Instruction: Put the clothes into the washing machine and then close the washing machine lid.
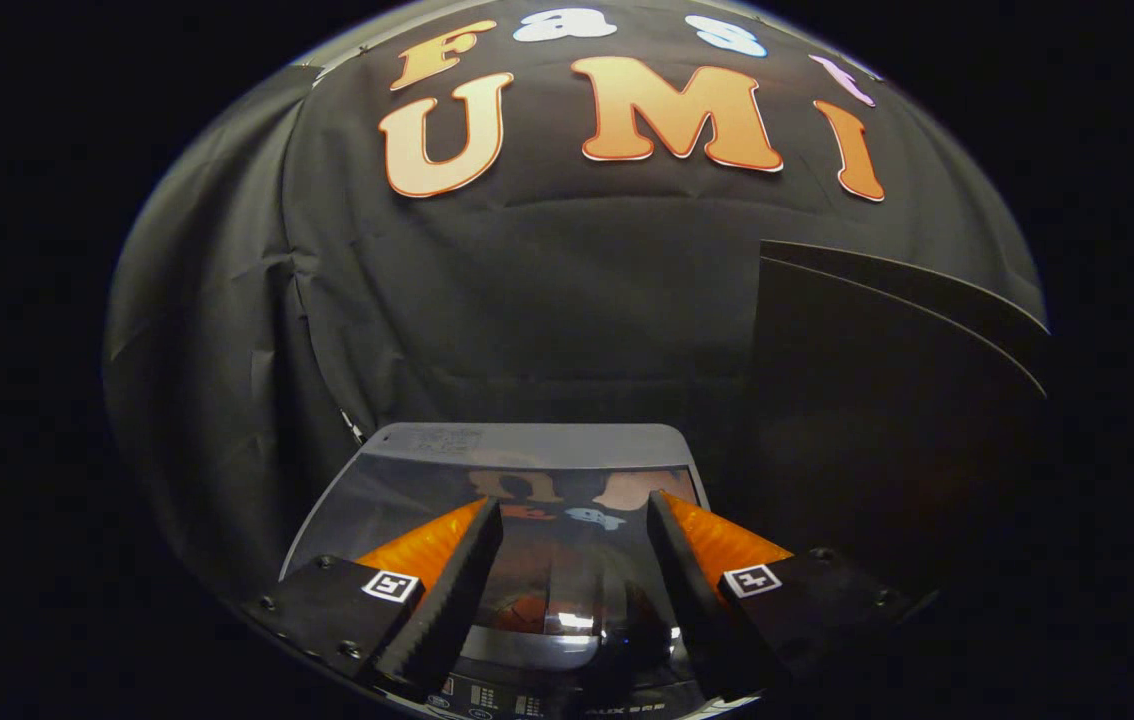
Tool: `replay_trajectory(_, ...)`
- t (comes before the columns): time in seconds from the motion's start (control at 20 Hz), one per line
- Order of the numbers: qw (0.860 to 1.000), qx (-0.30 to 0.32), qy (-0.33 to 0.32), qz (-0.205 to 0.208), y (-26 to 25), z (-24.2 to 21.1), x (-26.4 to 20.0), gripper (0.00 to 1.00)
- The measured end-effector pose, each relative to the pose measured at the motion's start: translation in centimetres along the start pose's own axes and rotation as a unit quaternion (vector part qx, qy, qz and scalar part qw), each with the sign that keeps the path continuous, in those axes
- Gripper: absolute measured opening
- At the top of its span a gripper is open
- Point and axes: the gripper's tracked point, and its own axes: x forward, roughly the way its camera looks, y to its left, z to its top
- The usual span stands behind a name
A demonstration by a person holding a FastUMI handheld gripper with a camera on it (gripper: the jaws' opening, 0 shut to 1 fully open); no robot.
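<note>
The washing machine (527, 445) stands just below and ahead of me, grey-topped, with a dark glossy lid (397, 500) lying flat and shut over its opening. The lid mirrors the booth wall. A silver handle (552, 640) sits at the lid's near edge, and the control panel (527, 705) lies nearest to me. My gripper (575, 502) hovers over the lid, open, its orange and black fingers (452, 575) spread wide with nothing between them.
The black cloth wall (527, 300) hangs close behind the machine. A dark flat panel (877, 400) stands upright to the right of the machine, beyond the right finger.
</note>
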Motion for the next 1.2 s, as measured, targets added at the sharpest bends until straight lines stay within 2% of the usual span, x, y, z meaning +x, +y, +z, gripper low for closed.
replay_trajectory(0.55,0.999,-0.023,-0.031,0.022,2.0,4.4,-2.6,0.95)
replay_trajectory(0.8,0.995,-0.033,-0.094,0.021,2.0,11.4,-7.9,0.97)
replay_trajectory(1.0,0.987,-0.021,-0.155,0.036,2.1,18.0,-14.1,0.97)
replay_trajectory(1.2,0.979,-0.02,-0.2,0.032,0.9,23.3,-18.8,0.97)
